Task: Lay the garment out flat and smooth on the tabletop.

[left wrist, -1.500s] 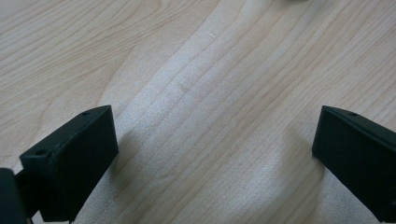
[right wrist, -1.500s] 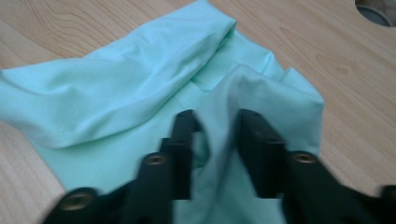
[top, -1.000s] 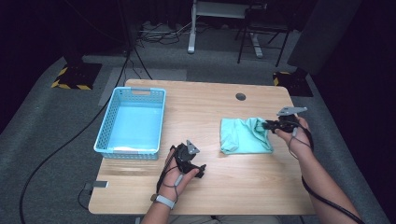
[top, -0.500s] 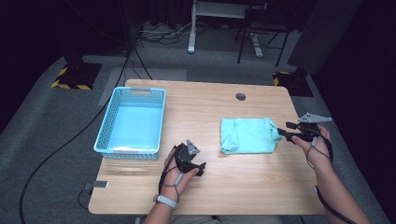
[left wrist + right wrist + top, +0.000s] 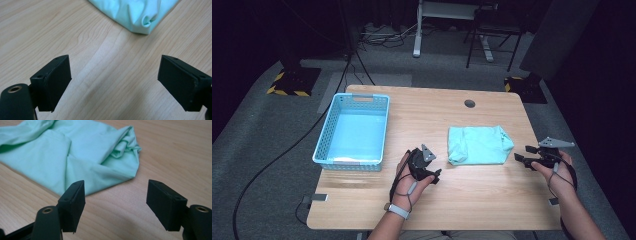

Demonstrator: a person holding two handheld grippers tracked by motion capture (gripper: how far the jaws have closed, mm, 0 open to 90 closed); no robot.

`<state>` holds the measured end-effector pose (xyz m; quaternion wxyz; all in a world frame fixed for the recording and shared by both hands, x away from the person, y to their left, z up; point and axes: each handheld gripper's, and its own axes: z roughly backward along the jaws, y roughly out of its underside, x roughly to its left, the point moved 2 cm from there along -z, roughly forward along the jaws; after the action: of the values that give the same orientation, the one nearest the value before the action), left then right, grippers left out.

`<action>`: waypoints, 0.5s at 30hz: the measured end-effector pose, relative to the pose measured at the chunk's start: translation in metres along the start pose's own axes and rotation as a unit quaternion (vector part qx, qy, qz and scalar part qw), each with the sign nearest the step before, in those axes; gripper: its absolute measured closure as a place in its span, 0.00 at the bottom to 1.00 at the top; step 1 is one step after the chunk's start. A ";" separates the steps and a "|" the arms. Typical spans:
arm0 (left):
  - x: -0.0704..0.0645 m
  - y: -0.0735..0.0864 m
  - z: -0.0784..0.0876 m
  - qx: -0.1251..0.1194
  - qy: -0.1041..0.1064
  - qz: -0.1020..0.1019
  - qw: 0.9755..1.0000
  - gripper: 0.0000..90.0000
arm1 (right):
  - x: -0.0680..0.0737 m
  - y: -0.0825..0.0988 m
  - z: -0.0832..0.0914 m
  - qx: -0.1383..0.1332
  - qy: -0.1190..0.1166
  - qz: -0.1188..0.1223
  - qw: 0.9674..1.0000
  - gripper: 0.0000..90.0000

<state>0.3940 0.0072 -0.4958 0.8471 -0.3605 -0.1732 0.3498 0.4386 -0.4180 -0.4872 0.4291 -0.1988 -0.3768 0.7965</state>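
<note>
A mint-green cloth [image 5: 479, 145] lies loosely folded on the wooden table [image 5: 492, 200], right of centre. My right gripper [image 5: 522, 153] hovers just off the cloth's right edge, open; its jaws have just been opening and nothing is between them. In the right gripper view the cloth [image 5: 75, 152] lies ahead of the open gripper [image 5: 118, 203], apart from both pads. My left gripper [image 5: 435, 174] sits in front of the cloth's left corner, open and empty. In the left gripper view the gripper [image 5: 116, 85] spans bare wood, with the cloth's corner [image 5: 132, 12] farther ahead.
A light-blue plastic basket [image 5: 323, 150] stands on the table's left side. A round cable hole [image 5: 469, 103] sits near the far edge. Bare wood stretches along the front of the table. Dark floor and cables surround it.
My right gripper let go of the cloth's right end, opened, and drew back to the right. The cloth now lies flatter. The left hand has barely moved.
</note>
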 end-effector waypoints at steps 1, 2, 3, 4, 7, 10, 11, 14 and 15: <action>0.000 -0.003 0.000 0.001 0.000 -0.003 1.000 0.12 | 0.000 0.004 -0.001 0.002 0.000 -0.002 1.000 0.35; -0.001 -0.005 0.000 -0.001 0.000 -0.005 1.000 0.12 | 0.000 0.007 -0.002 0.005 0.000 -0.004 1.000 0.35; -0.002 -0.008 0.000 -0.002 0.001 -0.006 1.000 0.12 | 0.000 0.011 -0.004 0.007 0.000 -0.005 1.000 0.35; -0.002 -0.011 0.000 -0.004 -0.001 -0.008 1.000 0.12 | -0.001 0.014 -0.005 0.009 0.001 -0.008 1.000 0.35; -0.003 -0.018 -0.001 -0.002 -0.001 -0.018 1.000 0.12 | -0.001 0.021 -0.008 0.016 0.003 -0.011 1.000 0.33; -0.005 -0.025 -0.003 -0.002 -0.001 -0.026 1.000 0.13 | -0.002 0.026 -0.010 0.020 0.008 -0.015 1.000 0.30; -0.006 -0.027 -0.004 -0.003 0.001 -0.031 1.000 0.14 | -0.002 0.028 -0.011 0.023 0.007 -0.017 1.000 0.29; -0.008 -0.035 -0.008 -0.006 0.002 -0.038 0.999 0.19 | -0.001 0.032 -0.014 0.022 0.015 -0.013 1.000 0.24; -0.009 -0.038 -0.009 -0.008 0.002 -0.036 0.999 0.20 | -0.001 0.032 -0.014 0.023 0.017 -0.012 1.000 0.23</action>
<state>0.4103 -0.0225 -0.4748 0.8565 -0.3618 -0.1874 0.3168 0.4306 -0.4240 -0.5207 0.4493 -0.1976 -0.3531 0.7965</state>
